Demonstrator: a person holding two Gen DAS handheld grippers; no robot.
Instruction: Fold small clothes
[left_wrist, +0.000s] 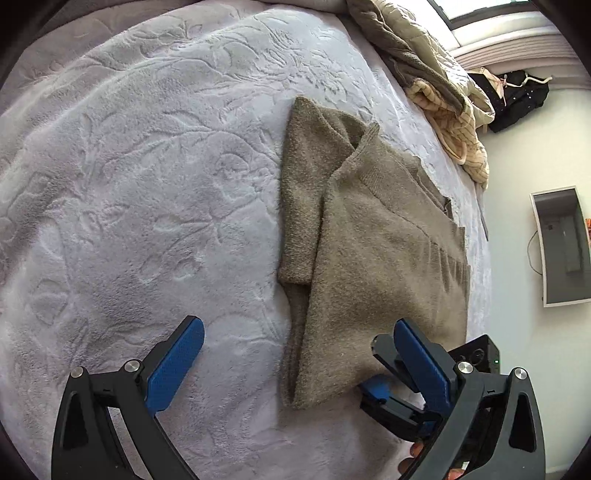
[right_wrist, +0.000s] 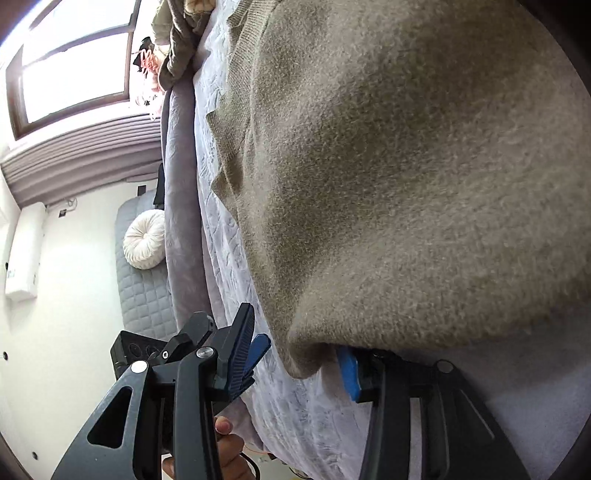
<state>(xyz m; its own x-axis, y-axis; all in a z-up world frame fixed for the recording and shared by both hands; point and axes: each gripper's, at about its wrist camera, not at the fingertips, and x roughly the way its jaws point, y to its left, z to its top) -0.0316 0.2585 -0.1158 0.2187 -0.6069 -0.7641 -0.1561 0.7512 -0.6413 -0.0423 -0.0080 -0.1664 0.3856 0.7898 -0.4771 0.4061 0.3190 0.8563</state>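
A fuzzy olive-brown sweater (left_wrist: 369, 236) lies partly folded on the grey-lilac bed blanket (left_wrist: 147, 184), one side and sleeve turned in over its body. My left gripper (left_wrist: 299, 343) is open, hovering above the sweater's near hem, its left finger (left_wrist: 177, 362) over bare blanket. My right gripper (left_wrist: 384, 373) reaches in at the sweater's near right corner, jaws apart. In the right wrist view the sweater (right_wrist: 406, 166) fills the frame and its corner drapes over my right gripper (right_wrist: 306, 354), hiding the tip of the right finger (right_wrist: 351, 373).
A crumpled beige-and-olive quilt (left_wrist: 436, 74) lies at the bed's far right. The bed's right edge (left_wrist: 480, 229) is close beside the sweater. On the floor beyond are a round white cushion (right_wrist: 144, 240) on a grey quilted mat and a small black device (right_wrist: 127, 350).
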